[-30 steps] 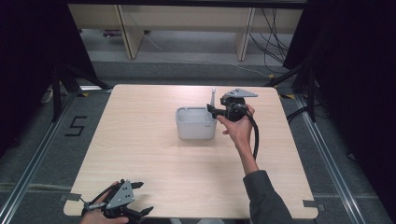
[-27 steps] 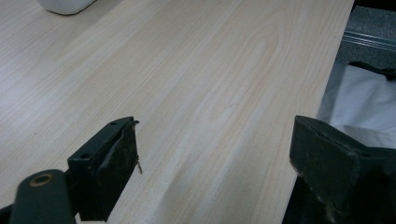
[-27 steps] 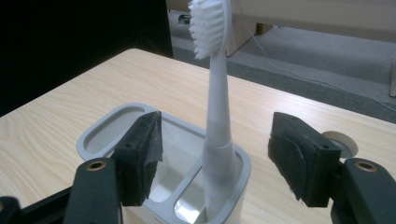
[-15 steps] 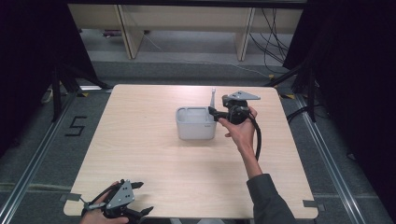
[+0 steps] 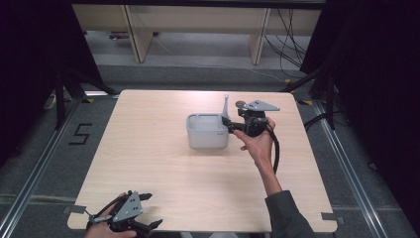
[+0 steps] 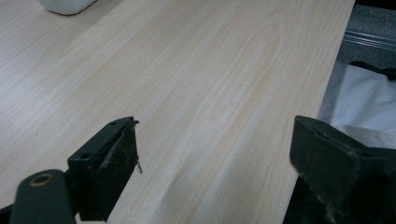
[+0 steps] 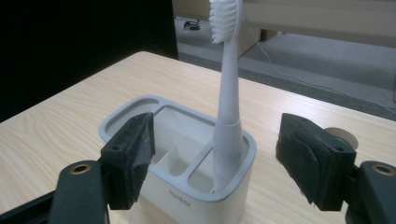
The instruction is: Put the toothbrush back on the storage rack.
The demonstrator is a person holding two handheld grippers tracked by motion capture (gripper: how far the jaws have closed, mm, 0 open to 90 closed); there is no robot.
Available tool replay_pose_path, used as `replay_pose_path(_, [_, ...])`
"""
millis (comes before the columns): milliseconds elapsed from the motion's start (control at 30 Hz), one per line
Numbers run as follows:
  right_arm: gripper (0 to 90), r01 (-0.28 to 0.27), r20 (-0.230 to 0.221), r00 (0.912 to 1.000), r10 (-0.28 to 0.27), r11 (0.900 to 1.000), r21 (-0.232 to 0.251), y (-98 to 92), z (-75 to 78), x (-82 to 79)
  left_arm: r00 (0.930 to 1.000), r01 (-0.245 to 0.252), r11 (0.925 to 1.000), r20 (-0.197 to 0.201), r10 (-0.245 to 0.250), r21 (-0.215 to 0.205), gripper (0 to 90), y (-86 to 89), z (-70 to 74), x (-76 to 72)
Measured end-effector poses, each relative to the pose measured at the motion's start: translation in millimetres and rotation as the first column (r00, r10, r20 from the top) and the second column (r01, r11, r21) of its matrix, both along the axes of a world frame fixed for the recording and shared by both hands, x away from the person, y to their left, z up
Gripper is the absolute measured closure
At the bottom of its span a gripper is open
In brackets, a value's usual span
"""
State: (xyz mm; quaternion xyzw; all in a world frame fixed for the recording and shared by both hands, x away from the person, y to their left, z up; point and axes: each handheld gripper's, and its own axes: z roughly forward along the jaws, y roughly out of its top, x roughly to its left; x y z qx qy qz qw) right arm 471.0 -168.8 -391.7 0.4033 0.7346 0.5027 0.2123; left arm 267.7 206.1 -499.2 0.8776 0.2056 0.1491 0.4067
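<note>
A white compartment holder (image 5: 205,140) (image 7: 187,205) stands on the wooden table, right of its middle. A white toothbrush (image 5: 226,105) (image 7: 228,84) stands upright in its near right compartment, bristles up. My right gripper (image 5: 229,125) (image 7: 217,140) is level at the holder's right side. Its jaws have just been opening and stand apart on either side of the brush handle without touching it. My left gripper (image 5: 152,209) (image 6: 215,154) rests at the table's front left edge, open, with bare wood between its jaws.
A small pale round object (image 7: 344,135) lies on the table behind my right jaw. The holder's corner (image 6: 67,4) appears far off in the left gripper view. Past the table's edge lies white material (image 6: 364,102). Shelving and cables stand beyond the far edge.
</note>
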Motion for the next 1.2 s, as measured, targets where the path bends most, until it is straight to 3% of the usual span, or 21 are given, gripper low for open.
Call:
replay_pose_path(33, [28.1,-0.010,0.002,0.9999,0.010,1.000,0.006,-0.3,-0.8,-2.6,0.9999,-0.012,0.9997,0.003,0.013,-0.022,14.7,-1.2,-1.4,-0.7])
replay_pose_path(200, [28.0,-0.021,0.006,0.9998,0.020,1.000,0.015,-0.8,-2.4,-7.4,0.9998,-0.018,0.9995,-0.004,0.017,-0.026,14.7,-1.7,-2.4,-0.8])
replay_pose_path(233, [27.8,-0.025,0.028,0.9993,0.025,1.000,-0.003,-1.6,-3.1,-7.3,1.0000,-0.004,0.9999,-0.006,0.004,-0.016,14.7,-1.4,-1.6,-0.4])
replay_pose_path(267, [27.2,-0.018,-0.010,0.9998,0.019,1.000,0.013,-0.4,-2.6,-11.2,0.9999,-0.011,0.9996,0.005,0.011,-0.025,14.7,-2.0,-2.4,-0.7])
replay_pose_path(300, [27.1,-0.025,0.003,0.9997,0.025,1.000,0.012,-1.6,-2.9,-10.9,0.9999,-0.010,0.9999,0.009,0.010,-0.008,14.7,-1.2,-1.2,-0.8])
replay_pose_path(333, [27.1,-0.027,0.008,0.9996,0.027,1.000,-0.005,-2.9,-2.7,-12.6,0.9999,-0.012,0.9994,-0.004,0.011,-0.032,14.7,-2.2,-1.4,-1.4])
replay_pose_path(367, [27.0,-0.029,0.012,0.9995,0.029,1.000,0.000,-2.9,-3.3,-13.2,0.9998,-0.018,0.9998,0.013,0.018,-0.006,14.7,-1.5,0.0,-0.9])
replay_pose_path(567, [26.5,-0.038,0.003,0.9993,0.038,0.999,0.010,-3.9,-5.7,-17.4,1.0000,-0.002,0.9999,0.000,0.002,-0.017,14.7,-1.7,1.1,-1.9])
replay_pose_path(767, [25.7,-0.037,0.004,0.9993,0.037,0.999,-0.015,-4.3,-8.1,-22.0,1.0000,0.000,1.0000,0.004,0.000,-0.004,14.7,-0.9,1.8,-1.3])
replay_pose_path(867, [25.5,-0.046,-0.009,0.9989,0.046,0.999,0.000,-3.7,-8.0,-26.0,1.0000,-0.003,0.9999,0.001,0.003,-0.016,14.7,-1.7,1.5,-1.9])
replay_pose_path(967, [24.8,-0.060,0.011,0.9981,0.061,0.998,-0.021,-5.4,-8.0,-29.0,1.0000,-0.001,0.9999,0.000,0.001,-0.017,14.7,-1.6,1.6,-2.0])
replay_pose_path(1000, [24.7,-0.050,-0.023,0.9985,0.050,0.999,-0.004,-4.4,-7.6,-32.6,0.9999,-0.008,0.9998,0.009,0.008,-0.020,14.7,-1.9,1.1,-2.2])
replay_pose_path(1200, [24.5,-0.057,-0.010,0.9983,0.057,0.998,-0.009,-7.5,-8.9,-38.6,1.0000,-0.002,0.9999,0.000,0.002,-0.017,14.7,-1.8,1.2,-1.9])
